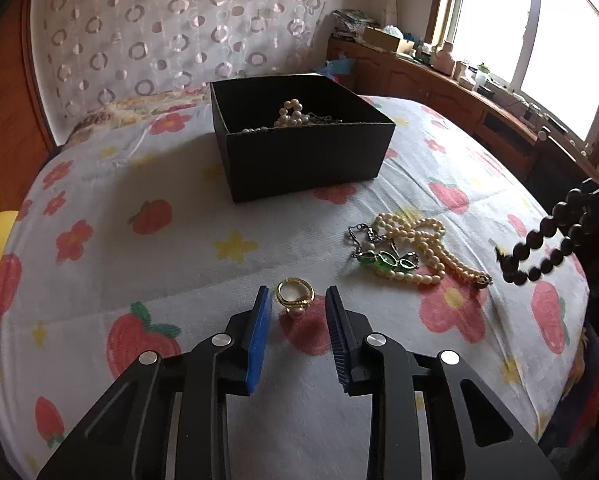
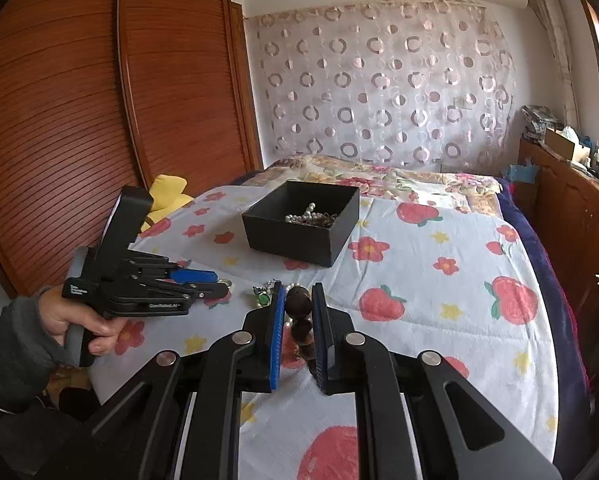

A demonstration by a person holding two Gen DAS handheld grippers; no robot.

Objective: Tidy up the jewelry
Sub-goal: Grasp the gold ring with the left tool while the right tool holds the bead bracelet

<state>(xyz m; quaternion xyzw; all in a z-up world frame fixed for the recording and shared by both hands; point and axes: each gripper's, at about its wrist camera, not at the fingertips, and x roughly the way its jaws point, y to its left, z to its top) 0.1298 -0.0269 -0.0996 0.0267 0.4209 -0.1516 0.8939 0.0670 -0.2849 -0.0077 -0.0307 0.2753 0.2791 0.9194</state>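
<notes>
**Jewelry on the bed: ring next, dark beads already lifted**

Jewelry is being collected into the black box (image 1: 299, 148), which stands far on the flowered bedspread (image 1: 179, 248) and already has a pearl string (image 1: 291, 114) inside. Near the box, on the right, lie a second pearl necklace (image 1: 427, 248) and a green-stone pendant (image 1: 391, 262), tangled together.

The left gripper (image 1: 297, 300) is low over the bedspread with the gold ring (image 1: 295, 294) between its blue pads (image 1: 259, 332). The jaws are partly spread; a gap shows on each side of the ring, so it is not pinched yet. The right gripper (image 2: 297, 304) is pinching a string of dark round beads (image 2: 298, 308), which hangs above the bedspread on the right.

To do the ring step well, I think the pads should come down until they almost touch the cloth, then close on the band from both sides, not on the small pearl at its near edge. The ring is thin and could slip or tip, so closing slowly seems better. Catching the cloth together with the ring should be avoided.
</notes>
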